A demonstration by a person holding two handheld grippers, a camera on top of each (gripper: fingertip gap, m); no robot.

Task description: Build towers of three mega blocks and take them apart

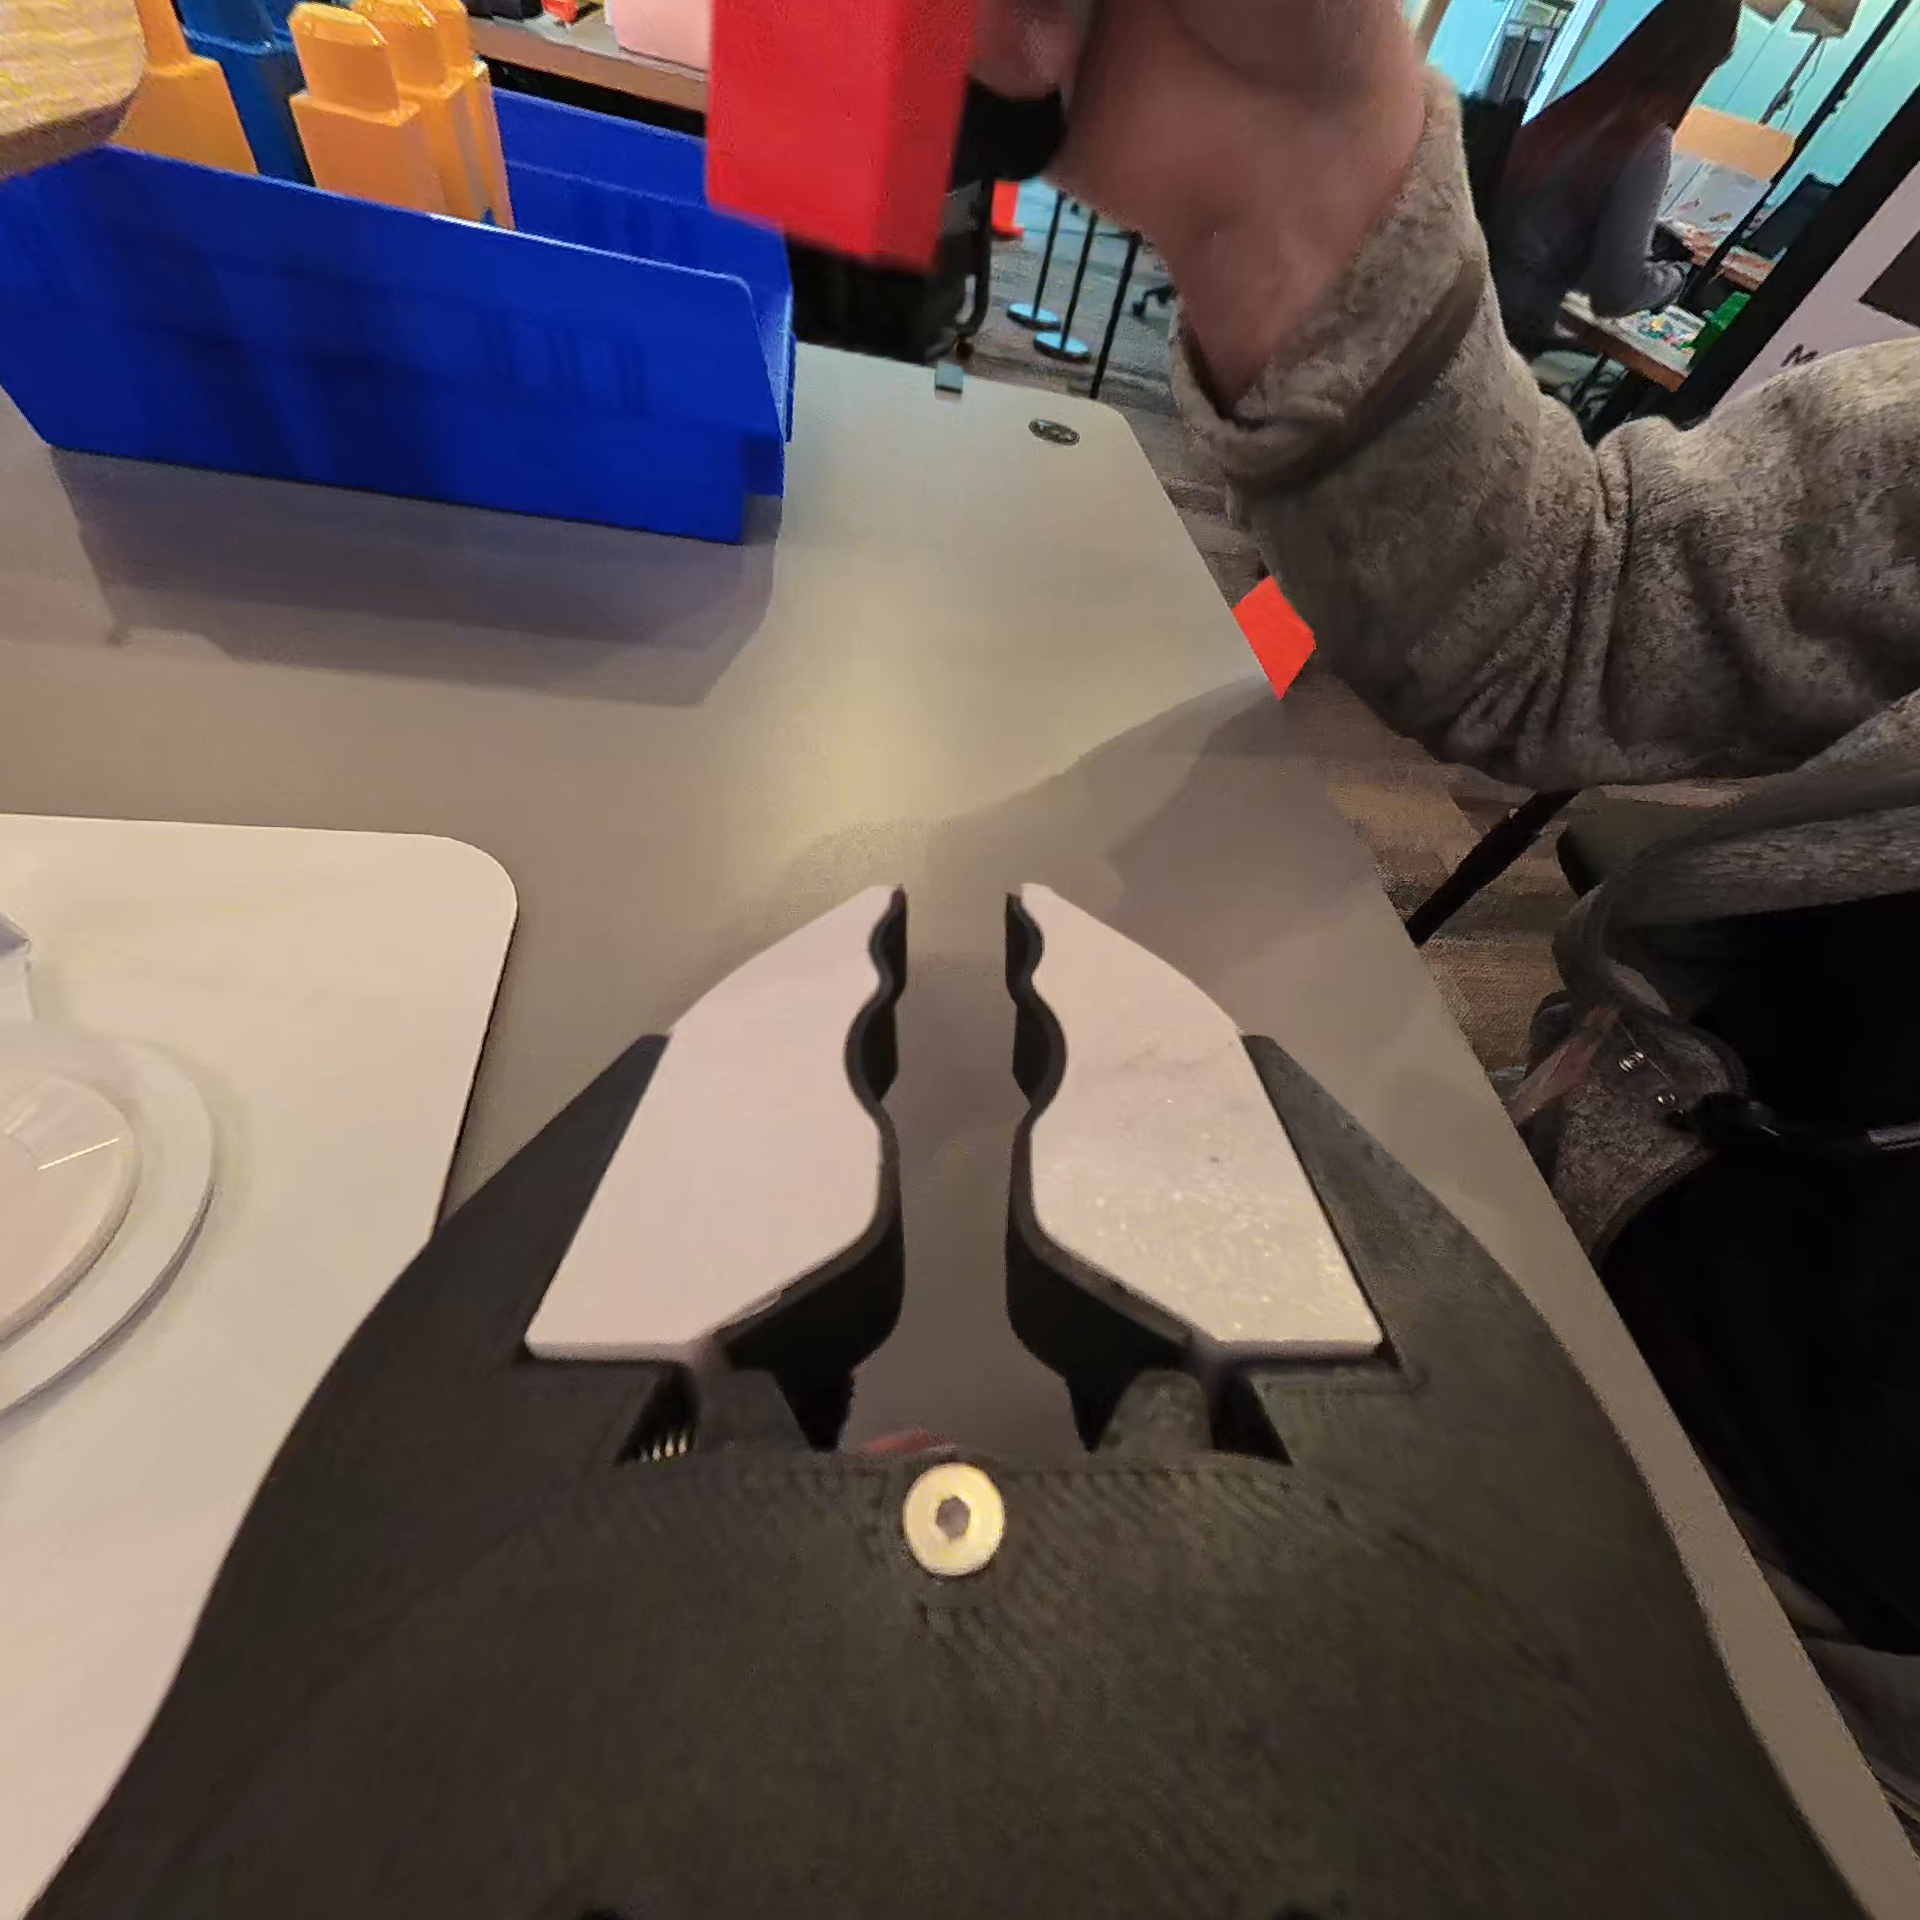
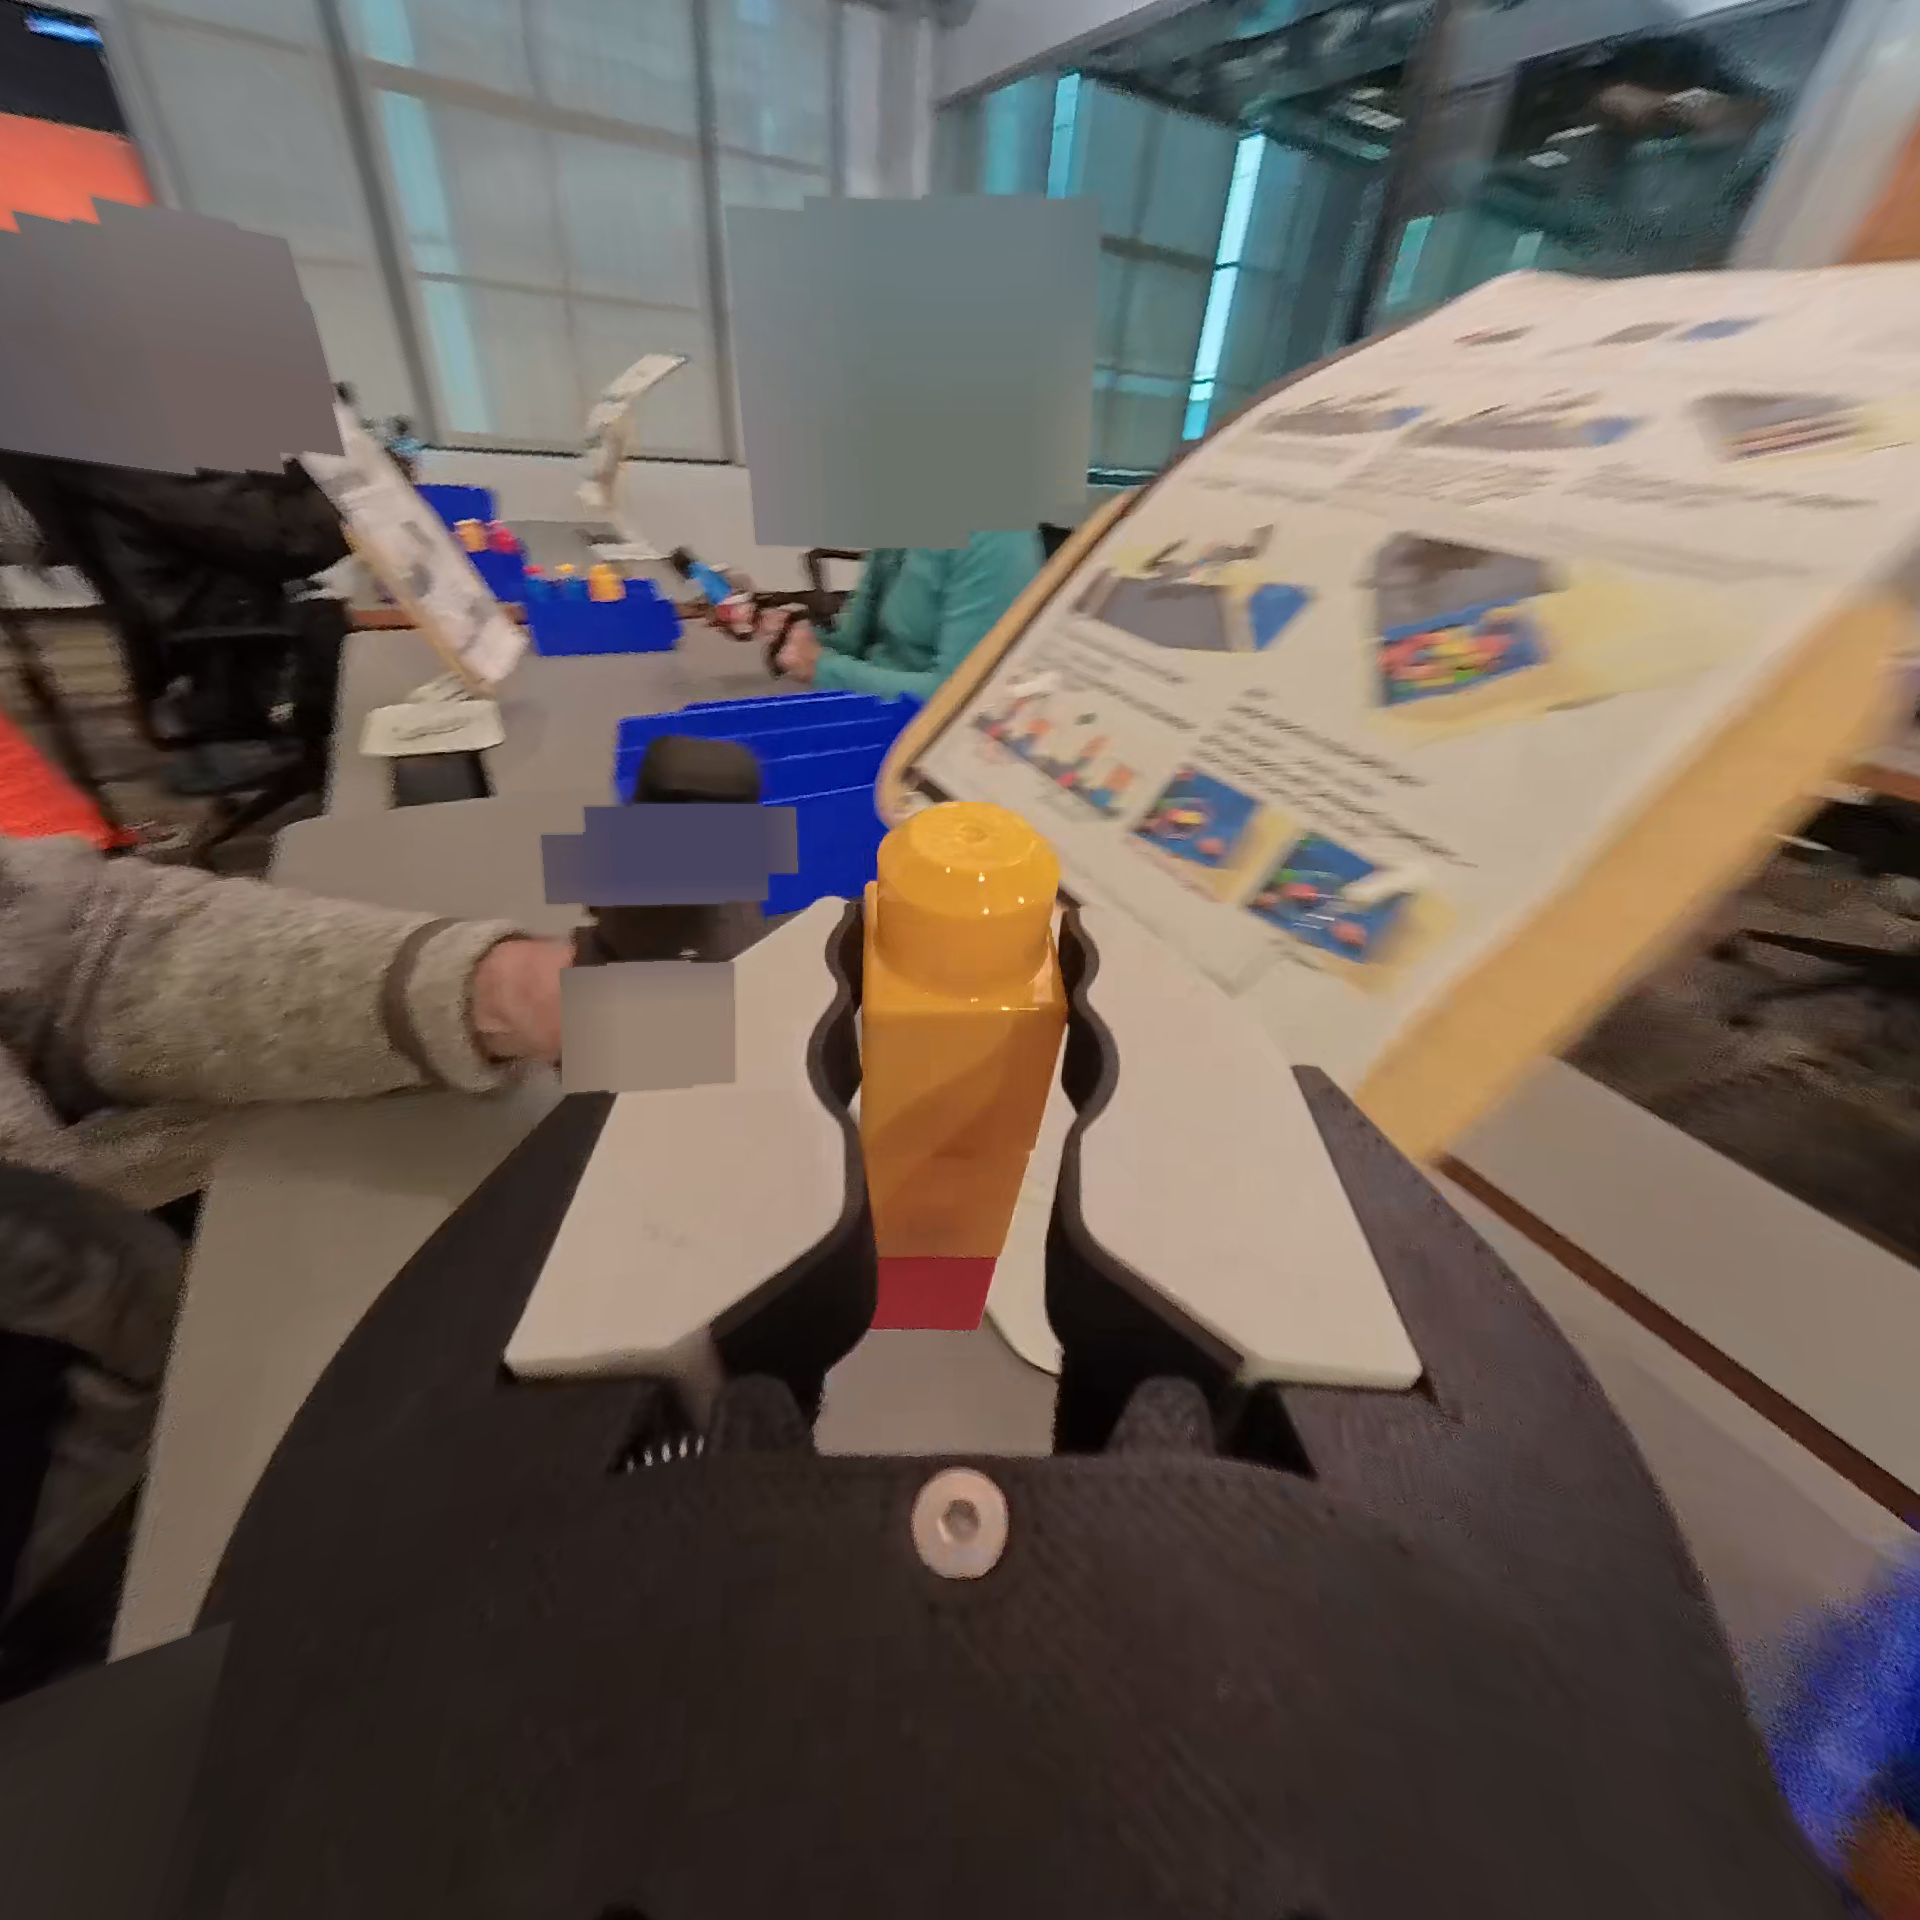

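the right gripper (image 2: pixel 961 935) pinches a tower of mega blocks (image 2: pixel 951 1101), its dark pads pressed against both sides of the top orange block (image 2: pixel 961 997). a second orange block sits under that one and a red block (image 2: pixel 932 1291) forms the bottom of the tower, which hangs above the grey counter (image 2: pixel 312 1247) between the gripper's fingers. to the right of the tower a tilted instruction board (image 2: pixel 1455 665) with a wooden edge leans over the counter, and behind the tower stands a blue bin (image 2: pixel 810 769). to the left of the tower a hand in a grey fleece sleeve (image 2: pixel 208 987) grips the handle of the other tool. the left gripper (image 1: pixel 954 914) is bare, its jaws standing a narrow way apart with only counter (image 1: pixel 935 623) showing between them. ahead and to the left of this gripper a blue bin (image 1: pixel 395 364) rests on the counter with orange blocks (image 1: pixel 395 114) upright inside it. a pale mat (image 1: pixel 260 987) lies to the left of the gripper, carrying a clear round base (image 1: pixel 94 1195). above and ahead, a hand (image 1: pixel 1195 156) in a grey sleeve holds a tool with a red body (image 1: pixel 842 125).
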